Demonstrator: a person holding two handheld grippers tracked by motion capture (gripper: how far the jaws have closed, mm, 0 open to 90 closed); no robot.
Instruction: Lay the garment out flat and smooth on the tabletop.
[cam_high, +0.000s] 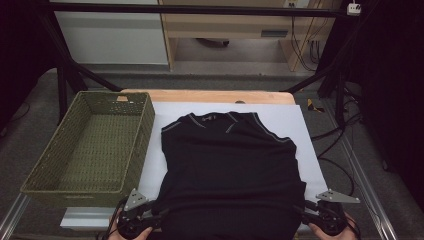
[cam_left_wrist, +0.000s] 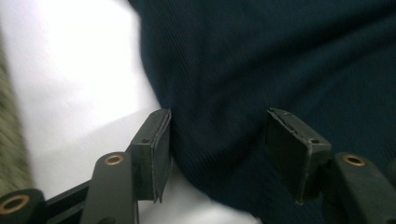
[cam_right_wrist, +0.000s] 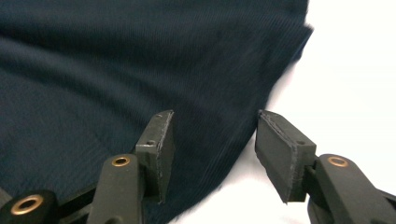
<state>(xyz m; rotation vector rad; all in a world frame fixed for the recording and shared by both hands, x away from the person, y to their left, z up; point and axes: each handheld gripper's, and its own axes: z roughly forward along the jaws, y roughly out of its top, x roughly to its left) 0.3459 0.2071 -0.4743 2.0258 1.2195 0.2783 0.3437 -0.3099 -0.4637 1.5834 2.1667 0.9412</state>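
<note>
I see the black ribbed knit shirt (cam_high: 230, 165) lying flat on the white sheet, hem at the table's near edge. My left gripper (cam_left_wrist: 217, 140) stands open over the hem's left corner; my right gripper (cam_right_wrist: 212, 144) gapes over its right corner, gripping nothing.

We see a wooden surface (cam_high: 210, 96) whose bare edge shows along the far side. A white sheet (cam_high: 280, 120) covers most of it. On the sheet lies a black garment (cam_high: 230, 170), spread flat with its collar toward the far edge and its near hem at our side. Just left of the garment sits a green woven basket (cam_high: 135, 150), its right wall beside the cloth.
</note>
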